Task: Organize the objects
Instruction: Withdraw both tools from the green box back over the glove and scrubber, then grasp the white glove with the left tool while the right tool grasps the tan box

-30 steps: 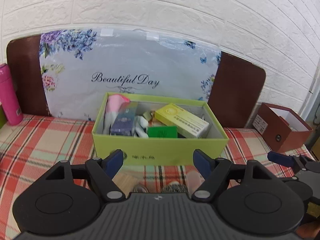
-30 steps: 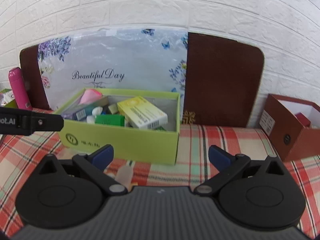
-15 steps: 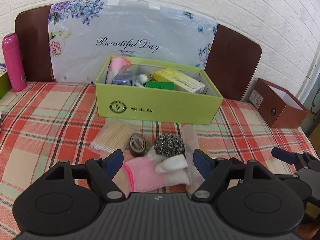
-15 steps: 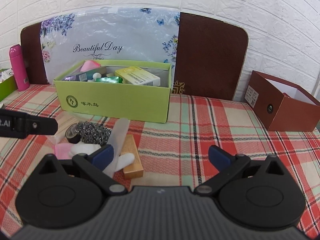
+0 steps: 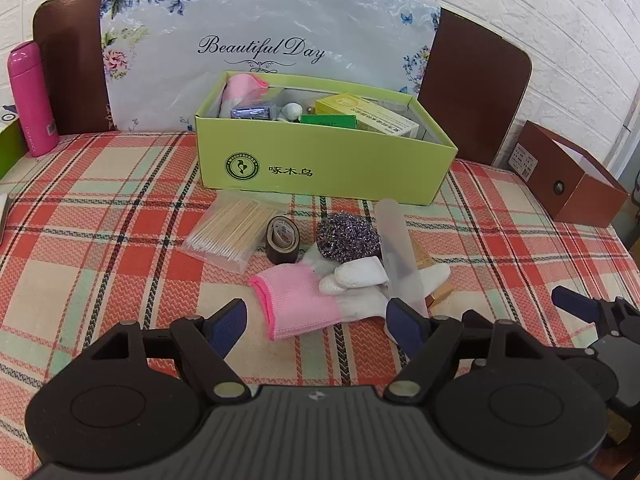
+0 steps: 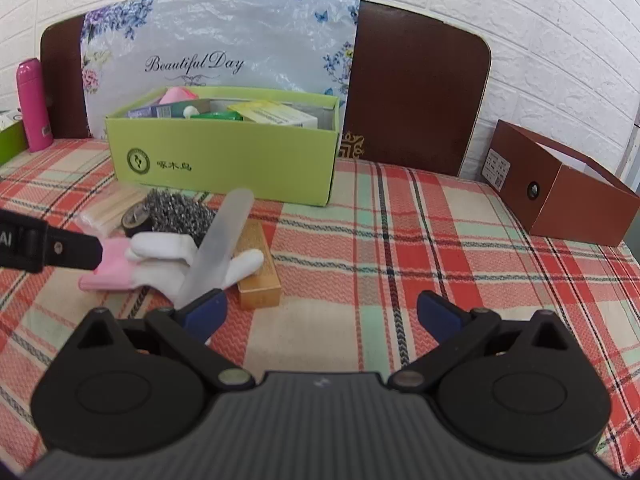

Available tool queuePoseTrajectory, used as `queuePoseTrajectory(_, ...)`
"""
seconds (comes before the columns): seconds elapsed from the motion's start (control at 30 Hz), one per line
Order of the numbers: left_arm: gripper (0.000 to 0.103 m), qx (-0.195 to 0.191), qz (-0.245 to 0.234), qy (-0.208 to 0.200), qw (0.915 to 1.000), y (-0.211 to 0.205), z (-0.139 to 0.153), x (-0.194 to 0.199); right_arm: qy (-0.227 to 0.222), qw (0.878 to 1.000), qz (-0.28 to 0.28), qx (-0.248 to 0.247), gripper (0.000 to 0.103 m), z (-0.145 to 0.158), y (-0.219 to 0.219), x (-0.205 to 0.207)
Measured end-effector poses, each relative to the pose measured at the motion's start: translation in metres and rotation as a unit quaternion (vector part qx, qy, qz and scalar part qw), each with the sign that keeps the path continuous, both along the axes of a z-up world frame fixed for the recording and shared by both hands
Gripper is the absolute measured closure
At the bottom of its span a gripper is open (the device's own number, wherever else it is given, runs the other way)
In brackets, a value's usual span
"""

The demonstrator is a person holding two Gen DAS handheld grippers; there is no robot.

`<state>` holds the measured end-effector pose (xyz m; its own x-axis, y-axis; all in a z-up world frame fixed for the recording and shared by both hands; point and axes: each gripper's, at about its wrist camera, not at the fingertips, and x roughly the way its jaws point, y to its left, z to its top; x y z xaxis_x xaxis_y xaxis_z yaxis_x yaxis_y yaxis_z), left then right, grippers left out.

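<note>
A green box (image 5: pixel 320 168) (image 6: pixel 224 160) holding several items stands at the back of the plaid cloth. In front of it lie a bag of cotton swabs (image 5: pixel 232 232), a dark tape roll (image 5: pixel 282 240), a steel scourer (image 5: pixel 346 236) (image 6: pixel 176 212), a pink-and-white glove (image 5: pixel 308 296) (image 6: pixel 160 256), a frosted tube (image 5: pixel 398 252) (image 6: pixel 220 244) and a tan box (image 6: pixel 258 268). My left gripper (image 5: pixel 318 326) is open and empty just short of the glove. My right gripper (image 6: pixel 320 314) is open and empty to the right of the tan box.
A brown open box (image 6: pixel 560 192) (image 5: pixel 568 184) stands at the right. A pink bottle (image 5: pixel 30 100) (image 6: pixel 34 108) stands at the back left. A floral bag (image 5: pixel 272 48) leans on a brown board by the brick wall.
Both grippers have pulled back and up from the green box. The loose items in front of the box have come into full view. Both stay open.
</note>
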<state>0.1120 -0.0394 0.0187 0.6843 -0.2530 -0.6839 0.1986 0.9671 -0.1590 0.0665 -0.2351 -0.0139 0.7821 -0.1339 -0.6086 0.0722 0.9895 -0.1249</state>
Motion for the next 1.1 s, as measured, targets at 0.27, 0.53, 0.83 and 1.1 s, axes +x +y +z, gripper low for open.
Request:
queuePoseTrajectory(0.27, 0.023, 0.004, -0.026, 0.002, 0.9997, -0.020, -0.012, 0.018, 0.016, 1.000, -0.009, 0.012, 0.000, -0.014, -0.008, 0.007)
queuePoseTrajectory(0.53, 0.035, -0.002, -0.056, 0.023, 0.9982, -0.042, -0.031, 0.045, 0.026, 0.999, -0.015, 0.017, 0.000, -0.023, -0.014, 0.013)
queuePoseTrajectory(0.83, 0.090, 0.013, -0.088, 0.042, 0.9952, -0.021, -0.038, 0.035, 0.010, 0.997, 0.029, 0.069, 0.000, -0.025, -0.022, 0.016)
queuePoseTrajectory(1.1, 0.091, 0.018, -0.048, 0.046, 0.9976, 0.027, -0.035, 0.016, -0.006, 0.992, 0.084, 0.090, 0.004, -0.023, -0.004, 0.037)
